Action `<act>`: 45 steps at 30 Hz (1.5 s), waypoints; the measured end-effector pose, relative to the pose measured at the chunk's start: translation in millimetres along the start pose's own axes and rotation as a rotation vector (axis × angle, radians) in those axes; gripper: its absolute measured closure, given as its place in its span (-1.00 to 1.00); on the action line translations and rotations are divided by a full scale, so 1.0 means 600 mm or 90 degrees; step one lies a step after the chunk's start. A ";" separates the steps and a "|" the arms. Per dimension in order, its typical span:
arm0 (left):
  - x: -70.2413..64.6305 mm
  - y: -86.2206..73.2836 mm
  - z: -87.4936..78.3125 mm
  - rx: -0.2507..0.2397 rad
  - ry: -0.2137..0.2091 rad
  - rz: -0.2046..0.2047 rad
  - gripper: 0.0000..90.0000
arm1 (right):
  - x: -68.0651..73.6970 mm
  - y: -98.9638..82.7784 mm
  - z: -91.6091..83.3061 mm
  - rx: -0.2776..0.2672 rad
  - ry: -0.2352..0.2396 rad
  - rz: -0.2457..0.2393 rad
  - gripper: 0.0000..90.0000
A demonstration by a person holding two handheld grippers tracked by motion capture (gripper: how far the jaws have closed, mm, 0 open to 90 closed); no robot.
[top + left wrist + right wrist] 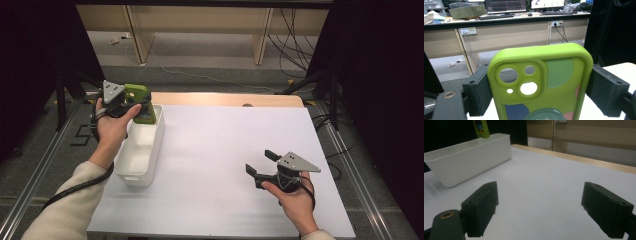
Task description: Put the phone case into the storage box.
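Note:
A lime-green phone case [541, 82] with camera cutouts and a cartoon print stands upright between the jaws of my left gripper [539, 92], which press on its two long edges. From above, that left gripper [131, 106] holds the case [140, 102] over the far end of a long white bin [141, 150] on the table's left side. The case's lower end [481, 128] hangs above the bin's rim [466, 157] in the right gripper view. My right gripper [260, 162] rests low at the table's near right, jaws wide apart with nothing between them [541, 210].
A white sheet [220, 165] covers the tabletop, with a wooden strip [225, 98] along the far edge. Beyond the table are desk legs and loose cables on the floor [295, 45]. Black curtains flank both sides.

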State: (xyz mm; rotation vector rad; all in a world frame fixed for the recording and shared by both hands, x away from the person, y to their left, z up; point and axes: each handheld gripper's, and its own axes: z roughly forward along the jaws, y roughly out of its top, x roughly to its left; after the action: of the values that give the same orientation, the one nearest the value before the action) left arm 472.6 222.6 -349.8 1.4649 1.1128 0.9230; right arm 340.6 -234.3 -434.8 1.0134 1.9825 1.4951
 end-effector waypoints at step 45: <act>0.007 -0.007 0.033 0.007 0.007 0.011 -0.65 | -0.002 0.001 -0.003 -0.004 -0.001 0.002 -0.66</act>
State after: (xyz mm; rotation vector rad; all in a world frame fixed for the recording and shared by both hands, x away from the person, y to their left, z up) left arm 491.9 221.6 -357.1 1.4811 1.1167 0.9394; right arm 340.4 -236.3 -433.7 1.0146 1.9760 1.5004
